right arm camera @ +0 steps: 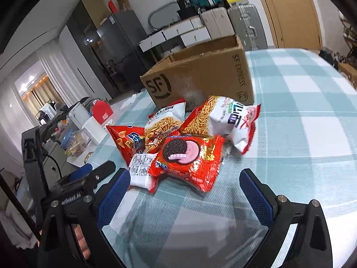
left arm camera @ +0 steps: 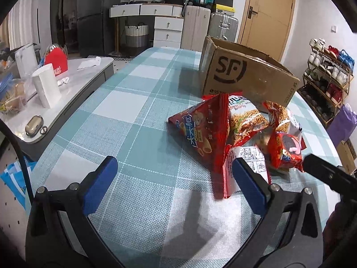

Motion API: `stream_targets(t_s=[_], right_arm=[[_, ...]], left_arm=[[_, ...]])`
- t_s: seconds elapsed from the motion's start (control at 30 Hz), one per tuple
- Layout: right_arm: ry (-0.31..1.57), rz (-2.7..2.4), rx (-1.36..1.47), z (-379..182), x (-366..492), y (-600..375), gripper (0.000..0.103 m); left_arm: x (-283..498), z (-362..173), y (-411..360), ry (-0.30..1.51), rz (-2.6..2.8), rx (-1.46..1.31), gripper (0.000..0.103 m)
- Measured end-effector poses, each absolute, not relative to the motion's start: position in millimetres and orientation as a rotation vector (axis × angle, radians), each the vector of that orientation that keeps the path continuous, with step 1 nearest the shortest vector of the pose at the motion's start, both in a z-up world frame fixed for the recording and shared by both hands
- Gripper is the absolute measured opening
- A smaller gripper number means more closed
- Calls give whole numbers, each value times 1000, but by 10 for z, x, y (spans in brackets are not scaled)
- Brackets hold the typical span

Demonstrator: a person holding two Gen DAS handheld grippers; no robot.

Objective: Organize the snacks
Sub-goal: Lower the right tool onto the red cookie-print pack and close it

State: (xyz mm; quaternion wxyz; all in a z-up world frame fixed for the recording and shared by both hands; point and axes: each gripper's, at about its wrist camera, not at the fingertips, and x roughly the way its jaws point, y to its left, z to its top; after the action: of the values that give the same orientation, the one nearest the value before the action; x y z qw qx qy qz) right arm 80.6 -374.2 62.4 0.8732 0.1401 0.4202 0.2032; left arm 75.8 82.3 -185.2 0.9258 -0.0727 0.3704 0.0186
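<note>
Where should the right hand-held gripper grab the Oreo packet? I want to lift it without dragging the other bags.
Probably by the crimped near edge of the Oreo packet, coming from the open tablecloth side. It lies flat on top of the pile, its front corner free and facing the open right hand-held gripper, while its far edge overlaps the noodle snack bags.

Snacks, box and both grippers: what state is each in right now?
Brown cardboard SF box: open-topped, upright on the checked tablecloth.
Red Oreo packet: sealed, lying atop the pile.
Red cone-snack bag: sealed, propped up.
White noodle-snack bag: sealed, tilted.
Left gripper: open, holding nothing.
Right gripper: open, holding nothing.
</note>
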Motion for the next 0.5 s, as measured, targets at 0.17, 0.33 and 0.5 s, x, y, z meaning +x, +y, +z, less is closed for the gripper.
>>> stream_targets(t_s=[0.17, 0.33, 0.5], right_arm=[[905, 406, 287, 565, 969, -3700, 100], [912, 406, 251, 571, 1101, -3584, 100], [921, 432, 206, 583, 1154, -3416, 100]], left_arm=[[780, -1877, 805, 774, 60, -144, 102], [814, -1879, 758, 782, 77, -106, 102], [789, -1868, 766, 763, 78, -102, 102]])
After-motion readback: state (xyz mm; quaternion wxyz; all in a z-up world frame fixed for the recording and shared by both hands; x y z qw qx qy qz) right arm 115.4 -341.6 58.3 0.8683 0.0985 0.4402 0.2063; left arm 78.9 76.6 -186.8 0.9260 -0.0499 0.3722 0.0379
